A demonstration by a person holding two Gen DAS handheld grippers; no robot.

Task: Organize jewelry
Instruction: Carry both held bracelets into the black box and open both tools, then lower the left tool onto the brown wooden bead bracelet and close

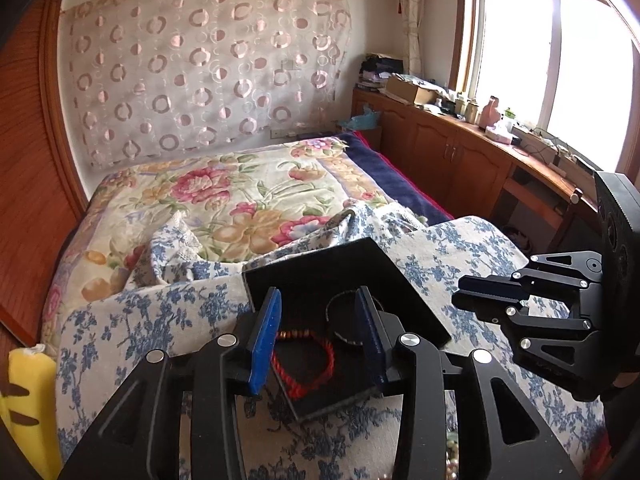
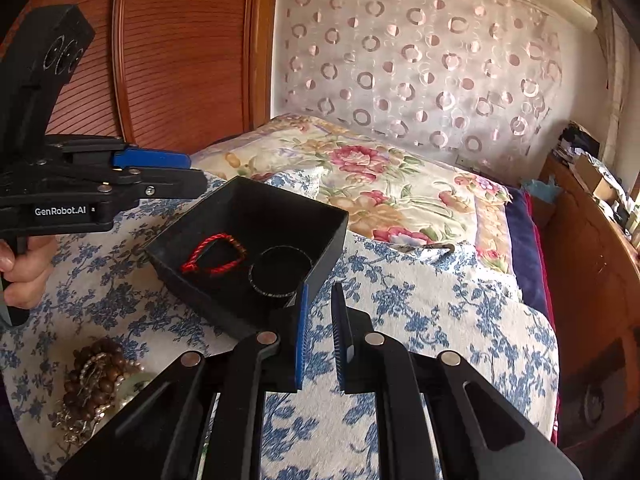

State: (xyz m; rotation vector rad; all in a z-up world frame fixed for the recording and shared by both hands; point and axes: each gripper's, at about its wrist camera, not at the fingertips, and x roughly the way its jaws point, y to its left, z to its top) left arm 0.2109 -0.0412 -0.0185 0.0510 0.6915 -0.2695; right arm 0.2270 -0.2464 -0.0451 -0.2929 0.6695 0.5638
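A bedroom: a bed spread with a blue-and-white floral cloth [image 2: 420,304] lies in front of a flowered quilt [image 1: 224,196] and a wall hung with a circle-patterned curtain [image 2: 420,60]. On the cloth sits a black open box [image 2: 320,236], one corner turned toward the right wrist camera. Inside it, on the floor of the box, a red cord bracelet [image 2: 208,256] lies flat with a short run of brownish beads at its far end, and just beside it a dark thin bangle [image 2: 276,276] lies as a ring; whether the two touch is hard to tell in the shadow of the box.

The left gripper [image 1: 318,336] hangs over the box with its blue pads spread wide, the red bracelet showing between them and nothing pinched. The right gripper [image 2: 320,336] sits just off the box's near right wall, above the cloth, its blue pads parted by a narrow gap and holding nothing. From the right wrist view the left gripper appears side-on at the left edge, held by the left hand [image 2: 24,268].

Near the lower left of the right wrist view, a heap of jewelry [image 2: 96,384] rests on the cloth, well apart from the box: brown wooden beads, pale pearls and fine chain tangled together.

A wooden cabinet run [image 1: 452,148] under the window [image 1: 560,48] carries clutter.
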